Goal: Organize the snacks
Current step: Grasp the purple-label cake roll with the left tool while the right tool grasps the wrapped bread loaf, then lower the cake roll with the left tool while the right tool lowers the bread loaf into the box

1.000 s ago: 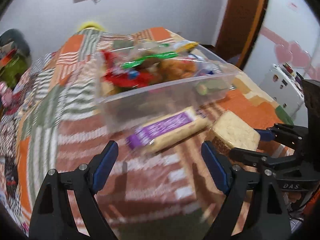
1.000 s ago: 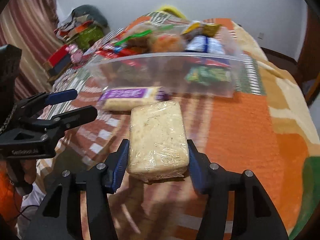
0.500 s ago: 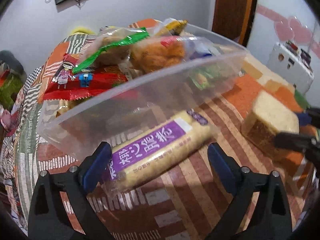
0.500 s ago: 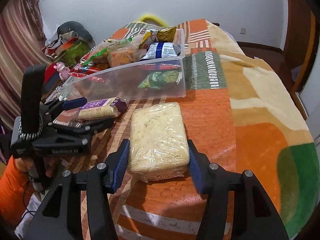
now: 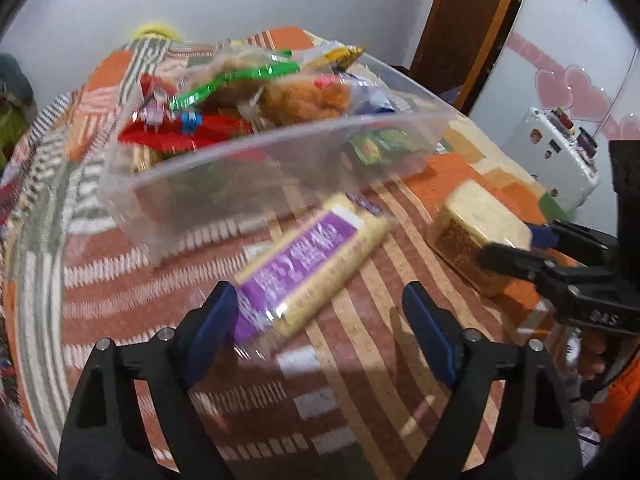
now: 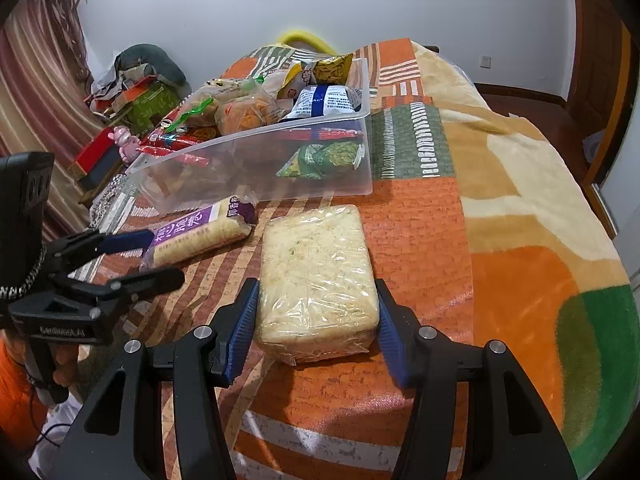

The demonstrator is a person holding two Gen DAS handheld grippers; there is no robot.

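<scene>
Hand-held gripper on the left [image 5: 320, 328] sits low over the striped blanket [image 5: 360, 360] of the bed with its jaws closing. The near end of the purple-labelled wafer pack [image 5: 308, 264] lies between them. The left pad [image 5: 212, 328] looks to be at the wrapper's corner, while the right pad is well clear, so nothing is gripped yet. That pack lies flat on the bed just in front of the clear plastic bin [image 5: 280, 160]. Its long axis runs diagonally, from the near end by the left pad up and to the right toward the bin's front wall.

I judge the step in hand to be the pickup of this pack. The next move calls for centring the jaws across its short width, squeezing until both pads bear, then lifting it over the bin's rim onto the snacks already piled inside.

Further right, the right hand-held gripper [image 6: 316, 320] is holding the wrapped pale crumbly block [image 6: 316, 276], both blue pads pressed to its long sides near its close end. The block rests on the orange patch of the blanket beside the wafer pack, and its long axis points straight away along the fingers toward the bin's right end. It probably needs lifting and carrying forward into the free space near the green packet [image 6: 324, 160].
</scene>
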